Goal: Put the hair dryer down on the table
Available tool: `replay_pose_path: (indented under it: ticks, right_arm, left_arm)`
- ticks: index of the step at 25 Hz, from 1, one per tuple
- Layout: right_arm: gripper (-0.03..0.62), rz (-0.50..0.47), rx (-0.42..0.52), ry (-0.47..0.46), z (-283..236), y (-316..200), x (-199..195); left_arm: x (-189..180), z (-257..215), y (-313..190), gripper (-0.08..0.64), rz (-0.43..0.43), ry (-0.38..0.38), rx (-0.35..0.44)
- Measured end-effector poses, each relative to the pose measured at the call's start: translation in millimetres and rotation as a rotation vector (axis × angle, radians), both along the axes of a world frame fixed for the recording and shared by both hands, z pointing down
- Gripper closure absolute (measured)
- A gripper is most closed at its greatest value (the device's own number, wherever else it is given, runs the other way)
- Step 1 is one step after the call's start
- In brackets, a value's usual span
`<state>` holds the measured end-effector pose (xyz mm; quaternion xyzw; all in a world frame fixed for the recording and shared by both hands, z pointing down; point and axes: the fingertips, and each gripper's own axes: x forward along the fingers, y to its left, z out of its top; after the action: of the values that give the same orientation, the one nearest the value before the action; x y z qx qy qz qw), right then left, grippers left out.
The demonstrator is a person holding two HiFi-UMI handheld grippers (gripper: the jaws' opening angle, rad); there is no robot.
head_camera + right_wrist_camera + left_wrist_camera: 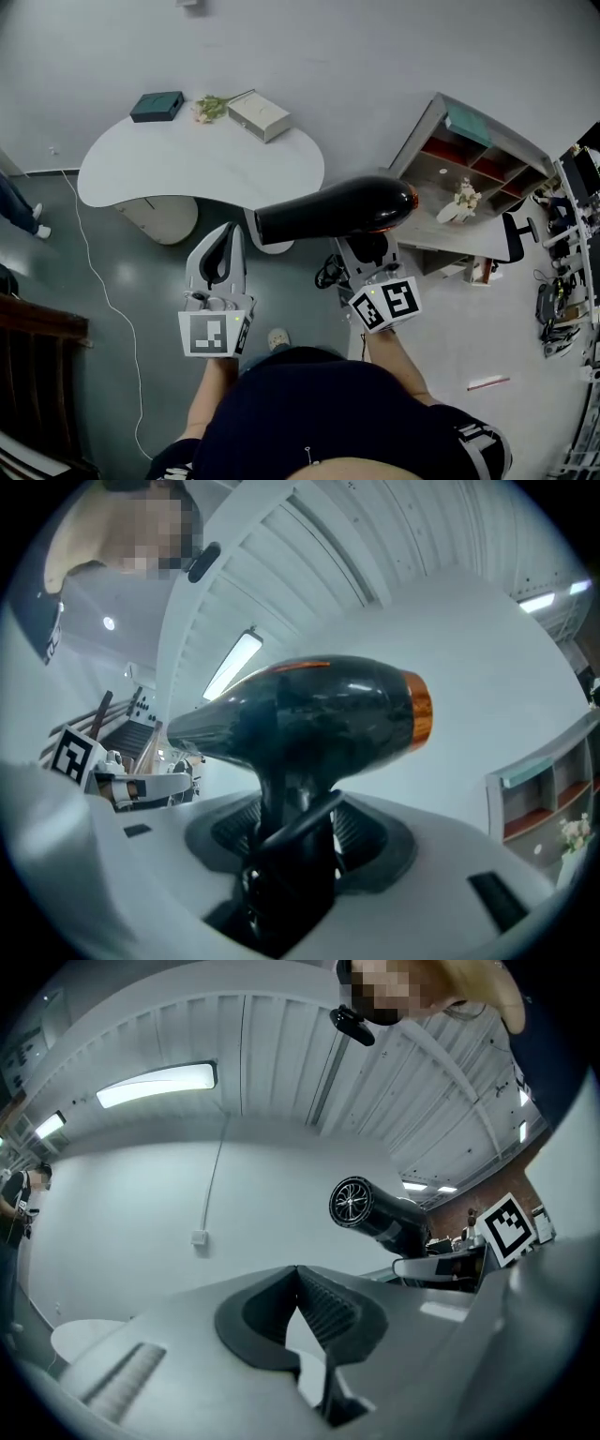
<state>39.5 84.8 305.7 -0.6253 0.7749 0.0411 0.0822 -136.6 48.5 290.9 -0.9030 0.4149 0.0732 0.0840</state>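
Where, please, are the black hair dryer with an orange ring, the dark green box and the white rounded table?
black hair dryer with an orange ring [337, 208]: head view, mid-barrel.
dark green box [157, 106]: head view, its lid.
white rounded table [187, 164]: head view, bare top.

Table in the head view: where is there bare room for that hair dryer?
The white table is bare across its near half, on the person's side of the dark green box, the flowers and the white box. Those three crowd the far edge.
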Motion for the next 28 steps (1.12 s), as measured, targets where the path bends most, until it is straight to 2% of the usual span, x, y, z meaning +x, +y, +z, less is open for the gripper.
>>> replay_pose_path:
  ticks: [8,14,22,28]
  right_arm:
    - [0.364,0.035,-0.071,-0.022,20.5,-48.4,6.2]
    - [0.364,0.000,-0.071,-0.023,21.4,-88.1,1.4]
    - [0.364,-0.105,-0.087,-0.021,27.2,-169.9,2.3]
    - [0.364,-0.202,-0.100,-0.005,30.4,-240.0,25.4]
  left_arm:
    - [6.6,23.8,-49.9,0.549,0.048,0.014,-0.075]
    - [1.4,29.5,-80.6,0.548,0.028,0.025,-0.092]
    - [1.6,27.5,-138.5,0.548,-0.063,0.030,-0.085]
    - [22.2,20.2,-192.1,0.548,-0.162,0.044,-0.059]
